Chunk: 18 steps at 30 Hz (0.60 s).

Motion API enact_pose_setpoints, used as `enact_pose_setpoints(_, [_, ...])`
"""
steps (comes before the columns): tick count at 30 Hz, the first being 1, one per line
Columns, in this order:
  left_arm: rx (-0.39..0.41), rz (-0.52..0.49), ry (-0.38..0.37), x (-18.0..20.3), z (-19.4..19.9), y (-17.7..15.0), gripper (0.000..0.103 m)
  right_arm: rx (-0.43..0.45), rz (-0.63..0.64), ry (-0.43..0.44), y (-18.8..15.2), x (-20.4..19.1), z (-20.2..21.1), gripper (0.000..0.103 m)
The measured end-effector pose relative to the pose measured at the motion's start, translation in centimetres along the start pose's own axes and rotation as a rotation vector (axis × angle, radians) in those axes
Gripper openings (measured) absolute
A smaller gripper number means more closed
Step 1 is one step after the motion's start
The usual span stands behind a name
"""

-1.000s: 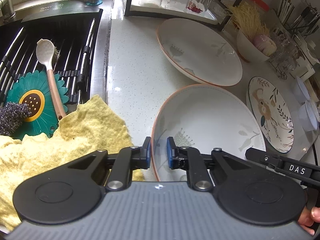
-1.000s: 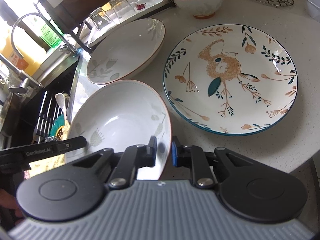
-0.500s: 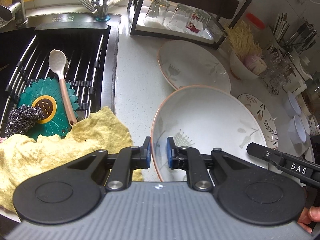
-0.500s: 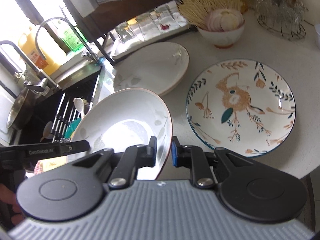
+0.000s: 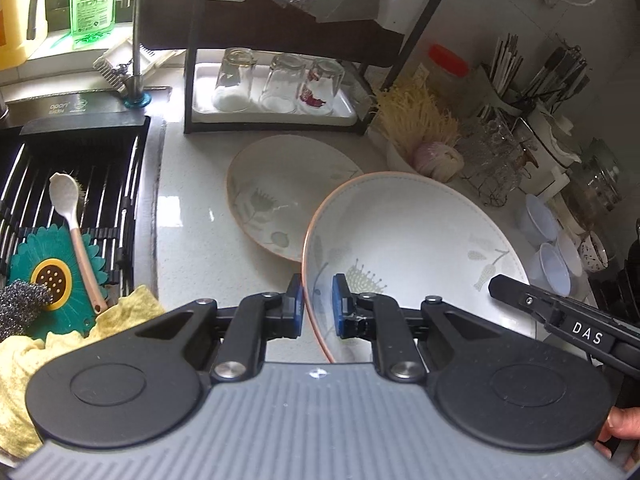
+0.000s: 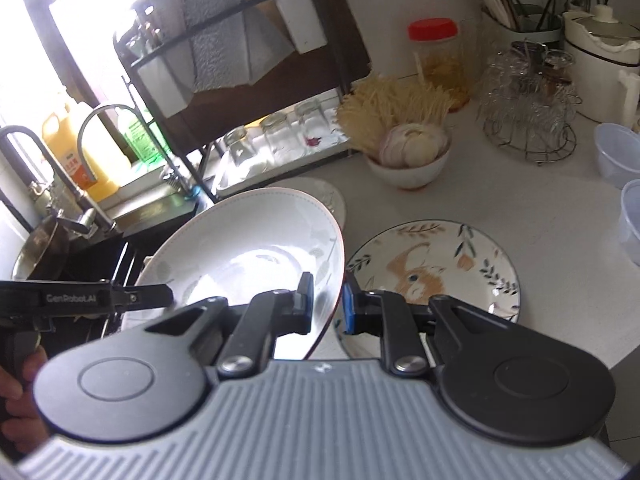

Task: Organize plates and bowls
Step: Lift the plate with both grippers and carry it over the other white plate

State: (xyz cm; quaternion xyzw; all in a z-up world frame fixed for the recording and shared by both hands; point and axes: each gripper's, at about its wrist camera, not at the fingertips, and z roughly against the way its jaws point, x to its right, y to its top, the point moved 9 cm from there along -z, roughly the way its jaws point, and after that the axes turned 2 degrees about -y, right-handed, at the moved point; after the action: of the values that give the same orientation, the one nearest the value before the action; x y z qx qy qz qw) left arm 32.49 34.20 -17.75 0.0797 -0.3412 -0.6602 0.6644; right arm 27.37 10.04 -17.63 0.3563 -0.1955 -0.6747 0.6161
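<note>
Left gripper [image 5: 316, 300] clamped nearly closed on the left rim of a large white ceramic bowl with an orange-brown rim and grey leaf print [image 5: 412, 248]; blue pads sit either side of the rim. Right gripper [image 6: 328, 300] likewise pinched nearly closed on the same bowl's right rim. Bowl is held between both grippers, tilted, lifted off the white speckled countertop [image 5: 192, 216]. In the left wrist view it overlaps the near-right edge of a second matching white bowl [image 5: 280, 196] resting on the counter further back. Round plate with a blue rim and orange bird and leaf pattern [image 6: 452, 268] lies flat on the counter just right of the held bowl, partly hidden behind the right gripper. Far side: black wire rack with upturned clear glasses [image 5: 276, 84] on a white tray. Small white bowl of pale noodles and sliced onion [image 6: 408, 152] behind the plate. Black sink rack [image 5: 80, 184] at left holds a pink-handled spoon [image 5: 76, 232]; yellow cloth [image 5: 40, 344] near left. A hand [image 6: 20, 400] grips the left tool's handle.
</note>
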Motion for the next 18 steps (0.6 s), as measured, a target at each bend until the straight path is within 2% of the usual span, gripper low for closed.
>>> enact_pose_setpoints(8, [-0.025, -0.034, 0.001, 4.5, -3.2, 0.5, 0.017, -0.007, 0.015, -0.015, 1.2, 4.7, -0.7, 0.018])
enact_pose_setpoints(18, [-0.072, 0.009, 0.041, 6.7, -8.7, 0.8, 0.016, -0.073, 0.078, -0.006, 1.2, 9.2, -3.7, 0.018])
